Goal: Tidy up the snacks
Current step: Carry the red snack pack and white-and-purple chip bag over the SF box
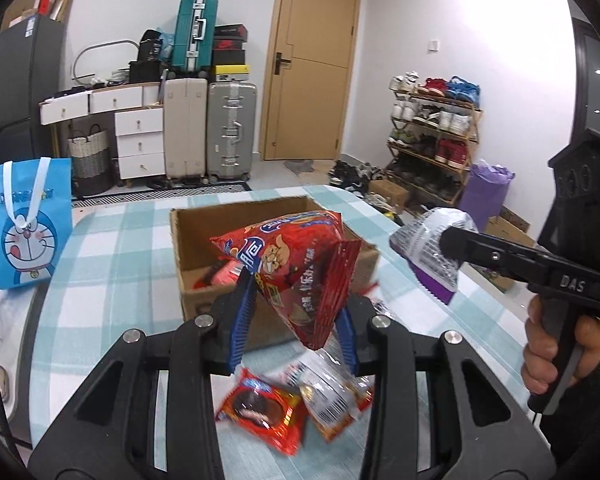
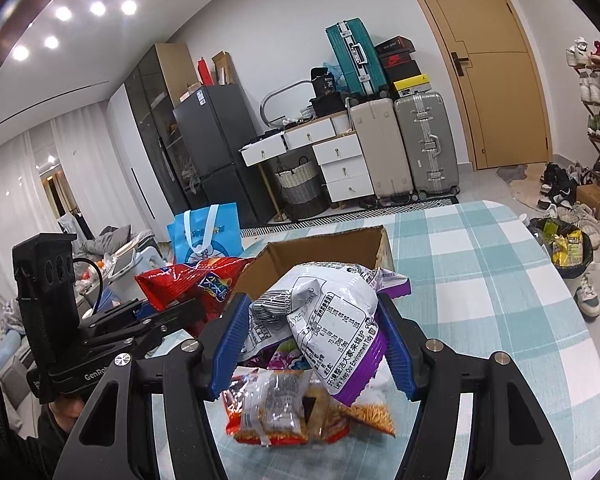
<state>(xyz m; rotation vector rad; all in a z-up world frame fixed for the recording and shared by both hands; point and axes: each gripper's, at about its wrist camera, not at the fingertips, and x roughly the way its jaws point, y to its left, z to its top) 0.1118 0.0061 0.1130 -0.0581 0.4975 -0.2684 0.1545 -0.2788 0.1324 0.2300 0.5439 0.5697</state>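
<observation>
Red bag [image 1: 296,268] in L jaws, lifted.

Two close wrist views, shared cardboard box [image 1: 276,216] [image 2: 324,252]

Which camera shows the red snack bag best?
The left wrist view: the red snack bag hangs front and centre between its blue fingers. The right wrist view shows only part of it, off to the left.

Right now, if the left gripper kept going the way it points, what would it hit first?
Probably the cardboard box. The left gripper, shut on the red bag, points slightly downward toward the box's open top, and nothing else shows between them. Depth is unclear: the bag may meet the near wall or clear it.
</observation>
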